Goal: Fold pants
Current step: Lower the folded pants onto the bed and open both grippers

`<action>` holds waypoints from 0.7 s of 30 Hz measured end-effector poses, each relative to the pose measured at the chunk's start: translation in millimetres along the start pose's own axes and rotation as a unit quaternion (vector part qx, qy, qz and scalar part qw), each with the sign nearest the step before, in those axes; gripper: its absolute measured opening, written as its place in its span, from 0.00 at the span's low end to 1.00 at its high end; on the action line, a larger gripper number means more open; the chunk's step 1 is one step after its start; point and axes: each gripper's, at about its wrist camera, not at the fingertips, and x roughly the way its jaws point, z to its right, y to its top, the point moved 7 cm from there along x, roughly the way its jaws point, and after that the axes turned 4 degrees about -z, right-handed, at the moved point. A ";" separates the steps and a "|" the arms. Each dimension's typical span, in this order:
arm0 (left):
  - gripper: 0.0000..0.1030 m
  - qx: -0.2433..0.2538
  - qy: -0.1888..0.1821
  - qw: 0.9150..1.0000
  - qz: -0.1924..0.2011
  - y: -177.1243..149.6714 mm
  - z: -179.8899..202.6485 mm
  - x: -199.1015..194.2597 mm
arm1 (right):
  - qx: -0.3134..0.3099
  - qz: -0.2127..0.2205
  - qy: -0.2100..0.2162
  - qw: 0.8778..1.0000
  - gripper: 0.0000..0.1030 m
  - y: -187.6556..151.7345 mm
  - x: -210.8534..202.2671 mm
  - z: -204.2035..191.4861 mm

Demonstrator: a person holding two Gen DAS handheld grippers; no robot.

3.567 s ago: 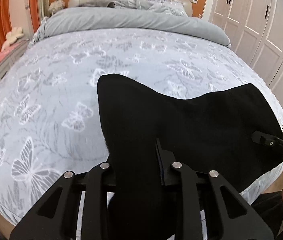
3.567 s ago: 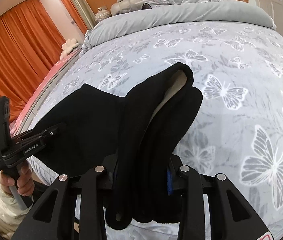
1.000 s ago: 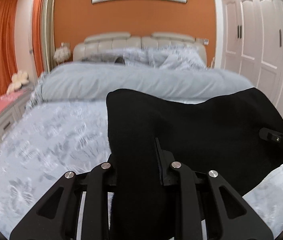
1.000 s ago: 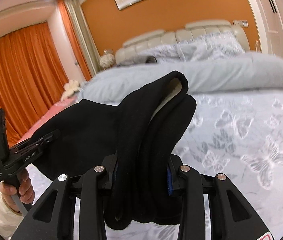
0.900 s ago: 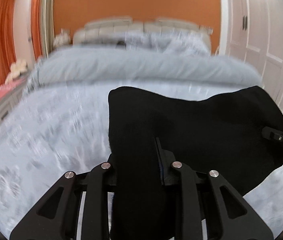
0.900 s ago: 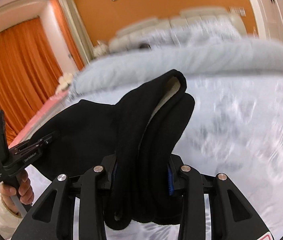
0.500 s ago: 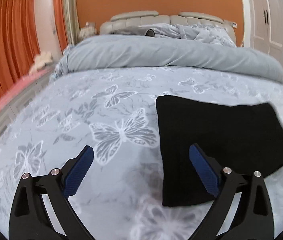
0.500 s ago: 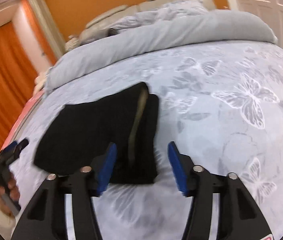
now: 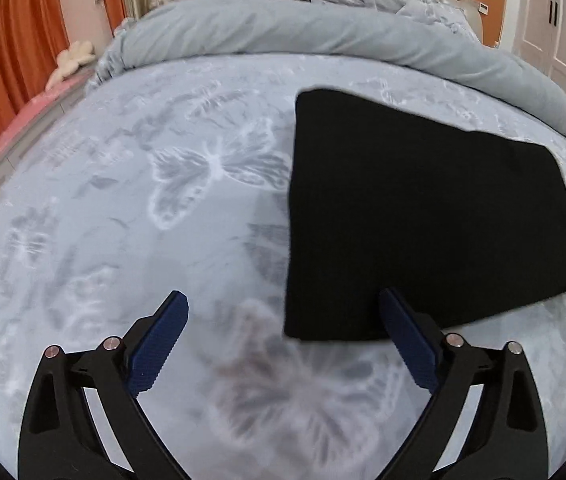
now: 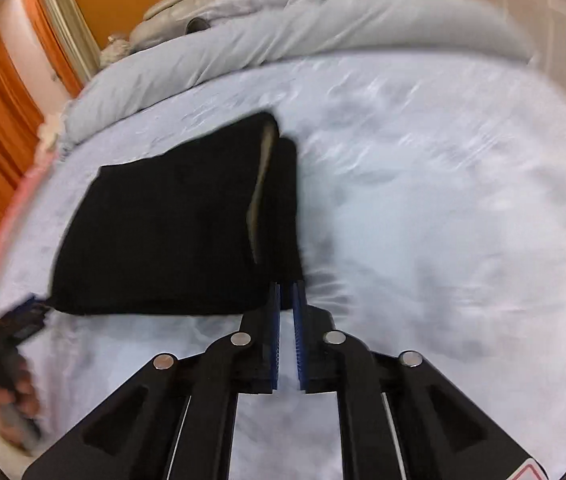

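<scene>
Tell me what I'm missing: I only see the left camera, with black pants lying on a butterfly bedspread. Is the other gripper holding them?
Observer: No. The right gripper is by the near right corner of the pants, its jaws almost closed with nothing seen between them.
Operator: Are the pants plain black all over?
Observer: Not quite. The right camera shows a pale lining peeking out along their folded right edge.
Operator: Anything else over there?
Observer: A blurred hand at the picture's left edge, gripping the handle of the left gripper.
</scene>
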 end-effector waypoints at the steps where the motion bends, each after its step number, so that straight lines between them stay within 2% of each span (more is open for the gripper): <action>1: 0.91 0.003 0.006 1.000 0.010 -0.3 -2.2 -12.7 | -0.006 0.013 -0.006 1.000 0.08 -2.0 -16.0 -2.1; 3: 0.91 0.012 0.014 0.999 0.044 -5.4 -5.7 -59.8 | -0.013 0.042 0.002 0.999 0.10 -11.4 -55.7 -13.2; 7: 0.91 0.019 0.002 0.997 0.076 -31.8 -6.7 -132.8 | -0.029 0.075 0.012 0.997 0.14 -40.0 -117.0 -42.8; 9: 0.92 0.022 -0.002 0.996 0.082 -53.8 -6.6 -163.1 | -0.038 0.097 0.002 0.995 0.45 -61.8 -142.4 -53.5; 12: 0.95 0.031 -0.016 0.997 0.075 -88.0 -2.6 -187.1 | -0.047 0.121 -0.016 0.991 0.46 -99.4 -164.0 -58.5; 16: 0.95 0.022 -0.019 0.996 0.080 -133.5 -1.7 -199.9 | -0.044 0.106 -0.028 0.993 0.46 -138.9 -162.0 -63.5; 21: 0.95 0.036 -0.018 0.993 0.108 -158.7 2.6 -212.6 | -0.033 0.114 -0.023 0.993 0.47 -166.4 -166.4 -64.7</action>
